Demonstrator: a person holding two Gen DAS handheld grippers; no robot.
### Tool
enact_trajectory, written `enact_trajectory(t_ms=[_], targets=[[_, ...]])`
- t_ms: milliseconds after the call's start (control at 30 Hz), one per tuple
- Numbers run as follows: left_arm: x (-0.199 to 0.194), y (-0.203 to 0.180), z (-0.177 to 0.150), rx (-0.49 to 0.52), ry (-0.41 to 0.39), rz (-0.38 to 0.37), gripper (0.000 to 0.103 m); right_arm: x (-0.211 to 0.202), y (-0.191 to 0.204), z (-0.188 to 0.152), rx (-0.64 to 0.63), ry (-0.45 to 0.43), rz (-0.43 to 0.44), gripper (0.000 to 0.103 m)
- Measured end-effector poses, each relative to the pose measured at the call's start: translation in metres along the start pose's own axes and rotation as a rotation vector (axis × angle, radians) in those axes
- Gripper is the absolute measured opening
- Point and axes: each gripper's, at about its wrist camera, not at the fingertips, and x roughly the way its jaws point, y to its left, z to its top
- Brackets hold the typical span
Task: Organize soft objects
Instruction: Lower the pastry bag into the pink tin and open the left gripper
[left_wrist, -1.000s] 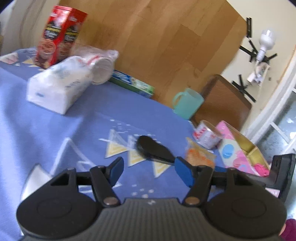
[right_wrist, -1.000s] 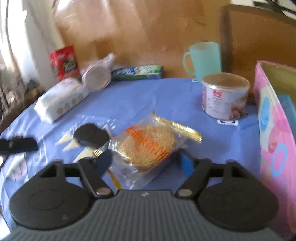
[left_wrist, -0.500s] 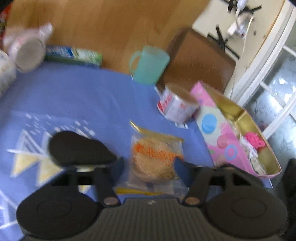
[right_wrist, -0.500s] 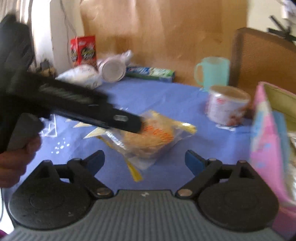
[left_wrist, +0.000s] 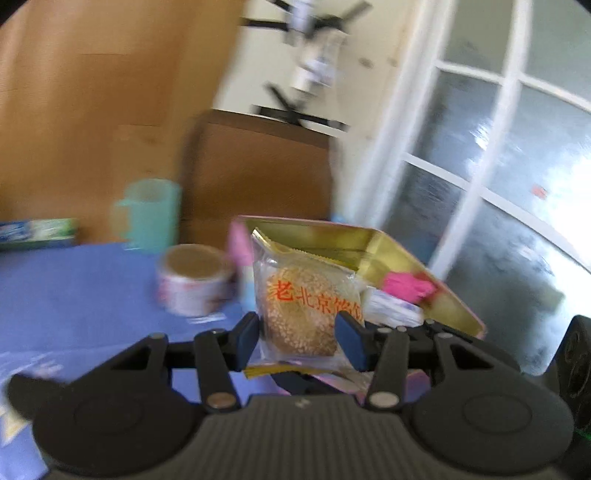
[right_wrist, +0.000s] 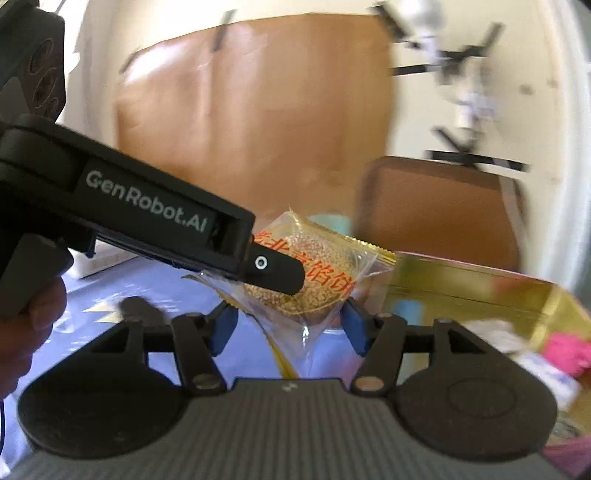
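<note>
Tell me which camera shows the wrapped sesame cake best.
The left wrist view: the wrapped sesame cake faces the lens unobstructed, clamped between the left gripper fingers, red print readable. In the right wrist view, the left gripper's black finger covers part of the cake; the right gripper is open.

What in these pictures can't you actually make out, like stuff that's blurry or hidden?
- Left wrist view: label on the round tin is smeared by motion blur.
- Left wrist view: the pastry packet, clamped by the left gripper, hides part of the pink box.
- Right wrist view: the left gripper covers part of the packet's red print.
</note>
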Motion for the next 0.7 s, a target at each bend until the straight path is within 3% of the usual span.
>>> enact_trajectory(t_ms=[100, 167, 200, 267, 333, 433, 567, 700], targets=[[0.035, -0.032, 0.005, 0.065, 0.029, -0.037, 0.047, -0.012, -0.035, -0.008, 0.034, 0.018, -0.080, 0.064], [0.060, -0.049, 0.012, 0.090, 0.030, -0.047, 0.054, -0.008, -0.058, -0.007, 0.056, 0.035, -0.133, 0.064], [0.073, -0.055, 0.017, 0.101, 0.023, -0.040, 0.064, -0.002, -0.067, -0.005, 0.059, 0.039, -0.159, 0.065], [0.092, -0.064, 0.024, 0.121, 0.004, 0.021, 0.064, 0.017, -0.085, -0.008, 0.031, 0.059, -0.259, 0.074], [0.098, -0.063, 0.027, 0.106, 0.019, 0.059, 0.061, 0.024, -0.097, -0.015, 0.025, 0.080, -0.350, 0.073], [0.081, -0.053, 0.020, 0.083, 0.002, 0.031, 0.063, 0.004, -0.110, -0.022, 0.121, 0.032, -0.308, 0.072], [0.056, -0.042, 0.008, 0.082, -0.021, 0.036, 0.063, -0.012, -0.107, -0.026, 0.166, -0.012, -0.303, 0.068], [0.024, -0.023, -0.006, 0.057, -0.043, 0.033, 0.063, -0.019, -0.098, -0.015, 0.213, -0.053, -0.245, 0.064]])
